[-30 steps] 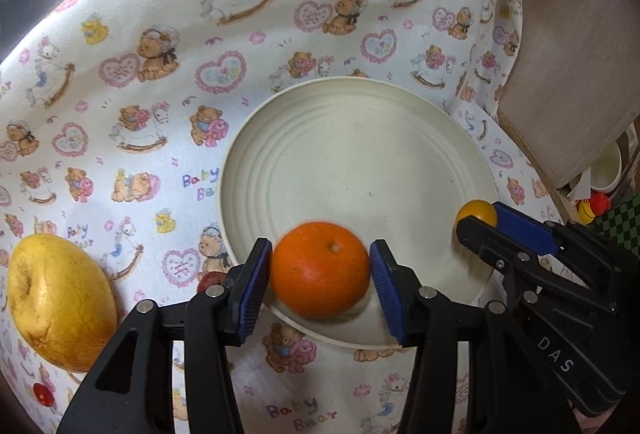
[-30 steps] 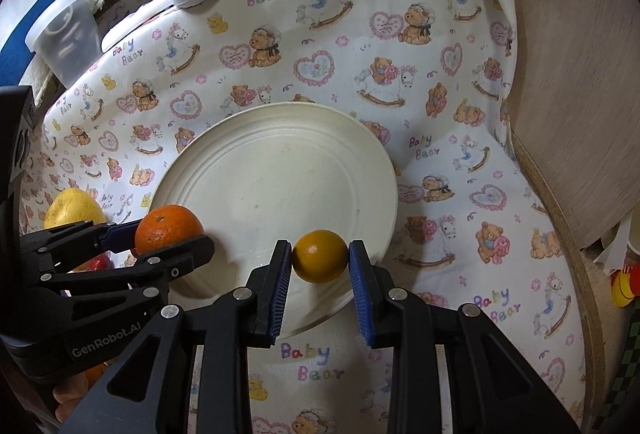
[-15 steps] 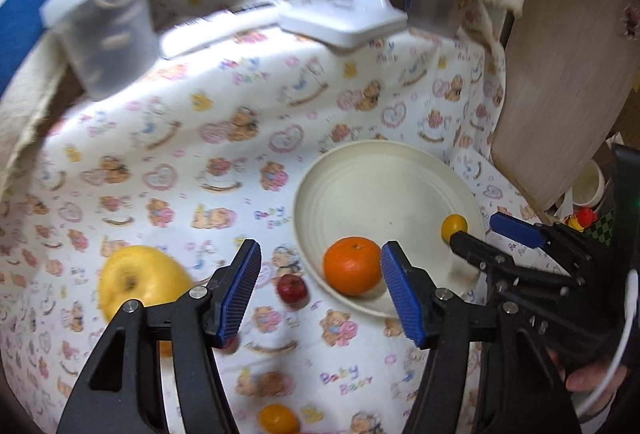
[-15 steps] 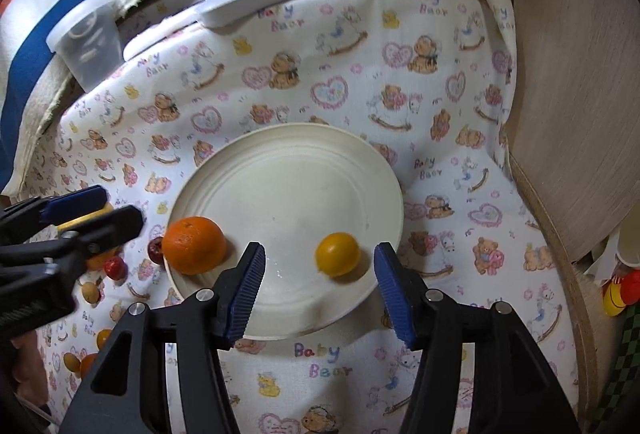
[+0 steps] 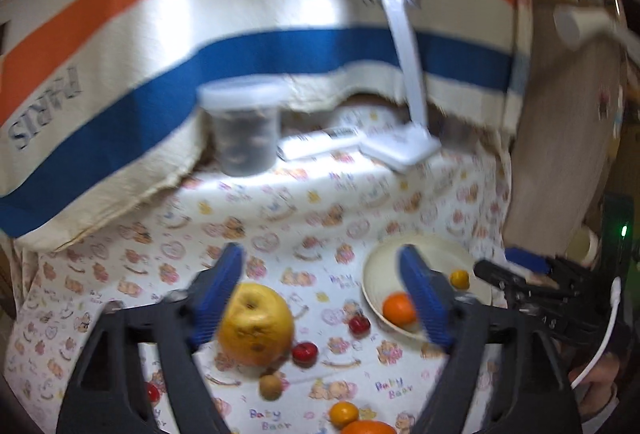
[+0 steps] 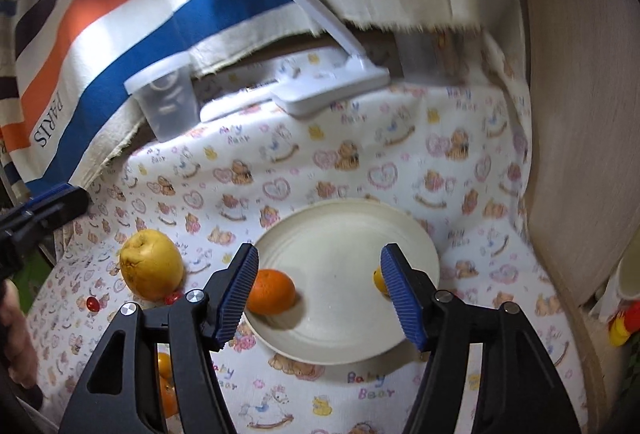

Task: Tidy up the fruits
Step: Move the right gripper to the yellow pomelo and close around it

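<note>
On the plate [image 6: 416, 230] lie the orange [image 6: 272, 292] at its left rim and a small yellow fruit [image 6: 378, 279] toward the right, well apart. My right claw [image 6: 320, 294] hangs over the near side of the plate with its jaws just parted wider, nothing between the pads; its right pad hides part of the yellow fruit. My left claw [image 5: 324, 296] is up over the cloth [image 5: 320, 202] to the left of the plate, jaws just spread wide and holding nothing. Beyond its left pad sits the big yellow pear [image 5: 256, 326] on the cloth, with two small red fruits [image 5: 305, 353] beside it toward the plate, a brown one [image 5: 271, 387] in front of it, and more oranges [image 5: 344, 414] at the near edge. Behind, a lidded tub [image 5: 244, 128] and a white lamp base [image 5: 400, 150] stand before a striped fabric [image 5: 160, 34].
</note>
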